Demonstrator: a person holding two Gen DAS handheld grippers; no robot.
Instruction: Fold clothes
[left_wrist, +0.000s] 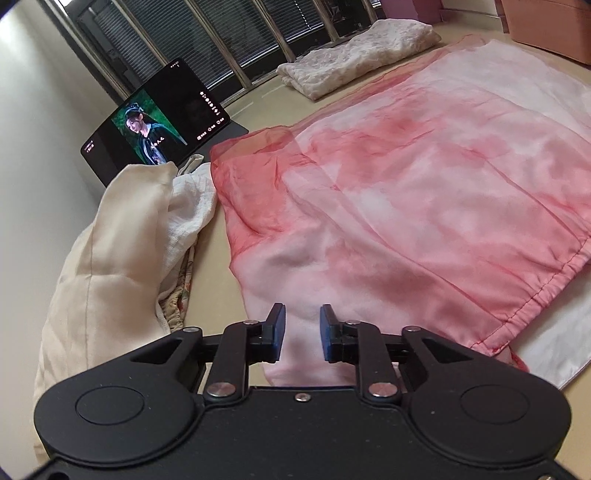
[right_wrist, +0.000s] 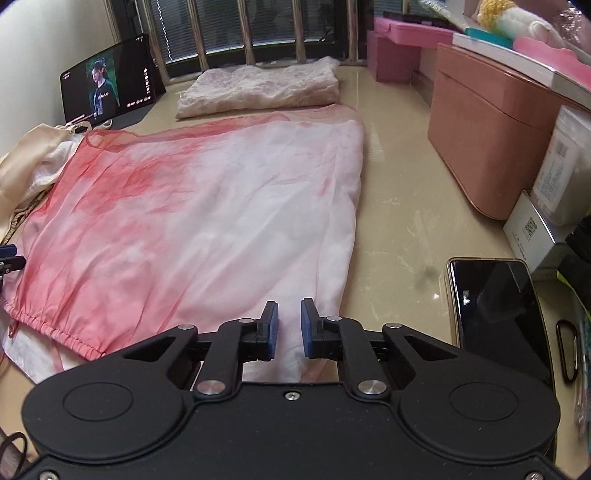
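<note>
A pink and white sheer garment (left_wrist: 406, 192) lies spread flat on the beige surface; it also shows in the right wrist view (right_wrist: 207, 206). My left gripper (left_wrist: 303, 330) is open, its jaws apart over the garment's near left corner, nothing between them. My right gripper (right_wrist: 289, 326) is open with a narrow gap, over the garment's near right edge, nothing held. The tip of the left gripper shows at the left edge of the right wrist view (right_wrist: 9, 258).
A cream pile of clothes (left_wrist: 122, 236) lies left of the garment. A folded lace cloth (right_wrist: 258, 86) lies at the back. A tablet (left_wrist: 155, 129) stands playing video. A pink box (right_wrist: 487, 122), cartons and a phone (right_wrist: 495, 306) sit to the right.
</note>
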